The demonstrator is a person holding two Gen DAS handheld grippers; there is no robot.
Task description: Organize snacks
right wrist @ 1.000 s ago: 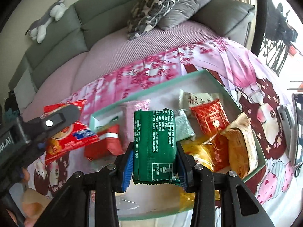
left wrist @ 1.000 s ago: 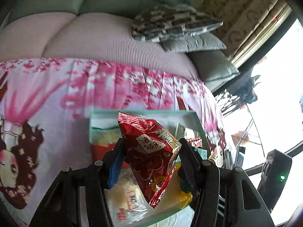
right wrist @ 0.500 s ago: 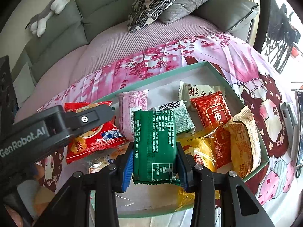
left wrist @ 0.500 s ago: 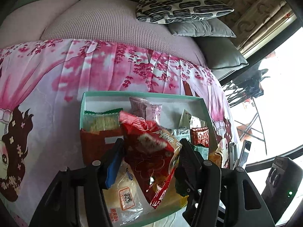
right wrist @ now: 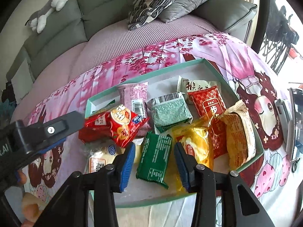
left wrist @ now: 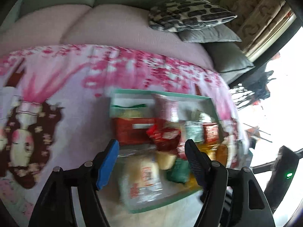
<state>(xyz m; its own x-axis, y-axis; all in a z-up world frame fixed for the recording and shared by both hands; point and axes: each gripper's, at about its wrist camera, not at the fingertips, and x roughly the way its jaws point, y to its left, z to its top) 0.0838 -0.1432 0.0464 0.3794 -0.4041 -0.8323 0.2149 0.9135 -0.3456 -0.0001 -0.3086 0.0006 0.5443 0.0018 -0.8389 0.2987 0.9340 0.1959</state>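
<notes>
Now my right gripper (right wrist: 155,163) has just been opening; its pads stand clear of the dark green packet (right wrist: 154,158) lying between them in the teal box (right wrist: 244,167). My left gripper (left wrist: 151,162) has also been opening, empty, the red snack bag (right wrist: 115,126) at my ten o'clock. Packets look light, crinkly, slippery: pinch mid-body.
</notes>
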